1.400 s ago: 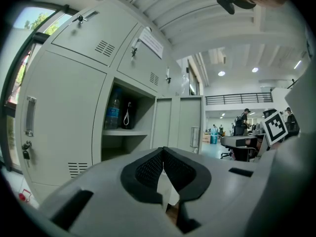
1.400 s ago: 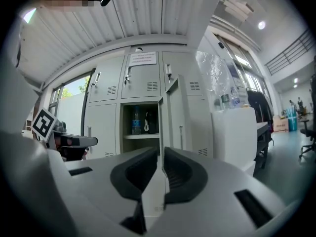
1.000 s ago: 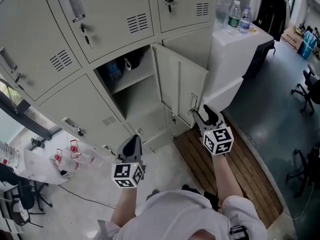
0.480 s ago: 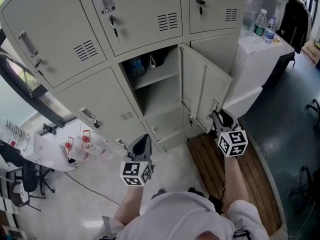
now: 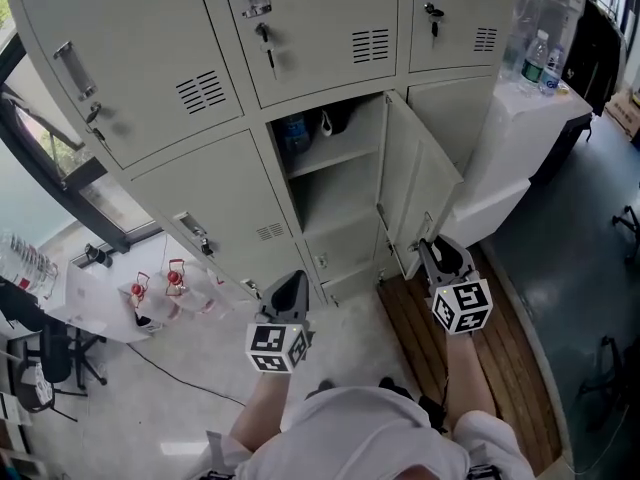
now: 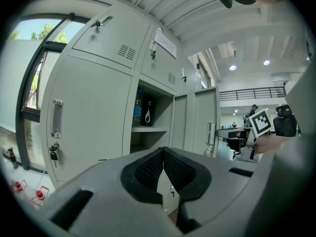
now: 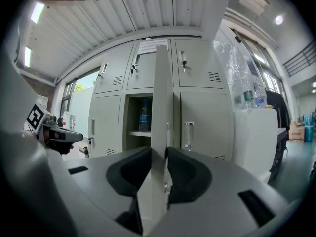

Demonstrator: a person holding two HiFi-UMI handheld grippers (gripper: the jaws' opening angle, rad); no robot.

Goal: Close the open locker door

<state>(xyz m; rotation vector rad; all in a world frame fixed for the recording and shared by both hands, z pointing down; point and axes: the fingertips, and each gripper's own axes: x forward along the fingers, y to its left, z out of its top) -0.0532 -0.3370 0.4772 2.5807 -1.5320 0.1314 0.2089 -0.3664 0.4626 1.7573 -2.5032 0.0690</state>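
Pinching the edge: the right gripper point(image 7: 159, 156) has its jaws closing about the free edge of the locker door point(image 5: 422, 173). The thin sheet fills the gap between the pads, which seem just to meet both faces. The squeeze should finish before any push, so the metal does not slip out.
Door position: it stands swung well out from its compartment point(image 5: 340, 193), hinged on the compartment's right side and seen edge-on in the right gripper view.
Push direction: by my judgement the move should follow the hinge's arc, leftward and in toward the frame. The gripper should turn with the panel rather than drag it straight.
Release: the jaw on the inner face would likely be caught between door and frame. It seems best to let go short of shut and finish with a nudge on the outer face.
Clearance: a bottle point(image 5: 293, 133) and a dark item sit on the upper shelf, set back inside. Nothing appears to jut past the opening.
Idle side: the left gripper point(image 6: 163, 151) hangs low before the lockers, its jaws together with nothing between them. It should keep out of the door's sweep.
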